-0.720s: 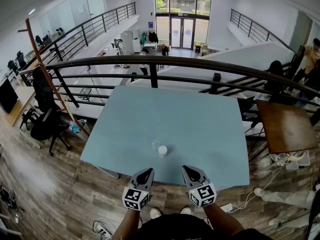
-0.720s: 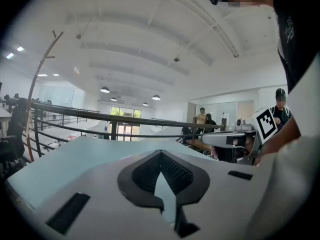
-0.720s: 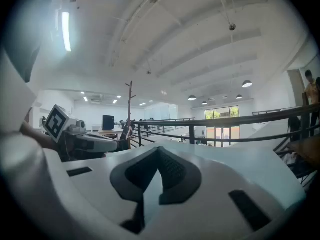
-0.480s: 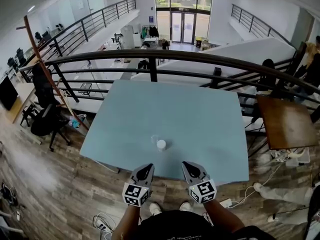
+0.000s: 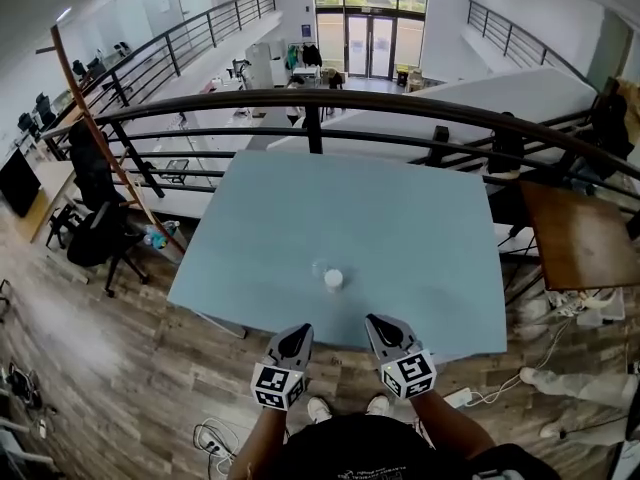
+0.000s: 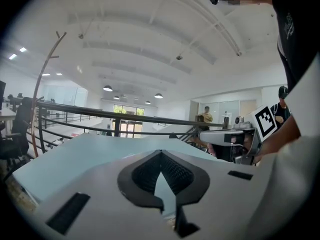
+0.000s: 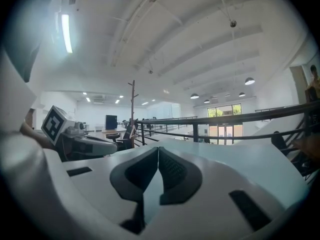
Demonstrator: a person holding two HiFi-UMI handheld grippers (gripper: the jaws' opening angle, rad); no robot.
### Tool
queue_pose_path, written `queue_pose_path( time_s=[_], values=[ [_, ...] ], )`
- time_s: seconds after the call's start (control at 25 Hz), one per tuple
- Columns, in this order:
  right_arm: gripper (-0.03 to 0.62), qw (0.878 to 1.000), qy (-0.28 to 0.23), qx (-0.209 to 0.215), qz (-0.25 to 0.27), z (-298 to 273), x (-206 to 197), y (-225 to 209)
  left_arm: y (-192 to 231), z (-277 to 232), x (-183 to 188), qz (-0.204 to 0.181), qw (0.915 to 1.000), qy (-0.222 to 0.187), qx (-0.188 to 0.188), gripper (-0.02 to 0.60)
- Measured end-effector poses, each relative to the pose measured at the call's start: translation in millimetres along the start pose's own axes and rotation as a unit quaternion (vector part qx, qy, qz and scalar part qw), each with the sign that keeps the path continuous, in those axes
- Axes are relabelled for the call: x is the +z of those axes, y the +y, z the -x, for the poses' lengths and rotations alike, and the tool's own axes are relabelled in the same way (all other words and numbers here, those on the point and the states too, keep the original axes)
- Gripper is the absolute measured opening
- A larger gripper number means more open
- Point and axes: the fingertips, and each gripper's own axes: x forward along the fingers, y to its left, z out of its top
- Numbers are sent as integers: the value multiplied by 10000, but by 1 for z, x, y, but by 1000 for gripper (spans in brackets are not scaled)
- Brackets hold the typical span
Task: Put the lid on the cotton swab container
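Two small task pieces stand on the light blue table (image 5: 400, 218) near its front edge: a white round one (image 5: 333, 279) and a clear round one (image 5: 320, 267) touching its far left side. They are too small to tell which is the lid. My left gripper (image 5: 299, 332) and right gripper (image 5: 377, 322) hover side by side over the front edge, short of both pieces, pointing at them. In the left gripper view the jaws (image 6: 161, 154) meet at the tips with nothing between them. The right gripper (image 7: 158, 149) is likewise shut and empty.
A dark metal railing (image 5: 330, 103) runs along the table's far side, with an open drop to a lower floor behind it. A brown wooden table (image 5: 575, 238) stands to the right. Cables (image 5: 480, 393) lie on the wooden floor by the person's feet.
The head view has shifted a little. Both grippers and the two pieces keep their places relative to one another.
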Motion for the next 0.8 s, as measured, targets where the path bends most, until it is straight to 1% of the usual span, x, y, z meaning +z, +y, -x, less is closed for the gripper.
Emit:
queue_pose_path(
  time_s=[0.16,0.32,0.52,0.6,0.68,0.8],
  values=[
    [18,10000,69,-30,-17,-10,0,22,13,18,-1,118,9998,137,-76,11],
    [18,9999,126,-79,-57,-25,-7,41,33,30,-10,147,9997,125,-146,11],
    [18,9998,153,-127,-68,-38,-12,53,48,37,-18,162,9994,209,-224,11],
    [18,9997,169,-142,-45,-41,-12,57,55,40,-20,128,9995,205,-226,11],
    [18,9997,202,-162,-26,-44,-14,62,60,44,-20,173,9993,199,-253,11],
    [18,9995,249,-181,-23,-48,-17,60,66,44,-22,199,9992,275,-216,11]
  ],
)
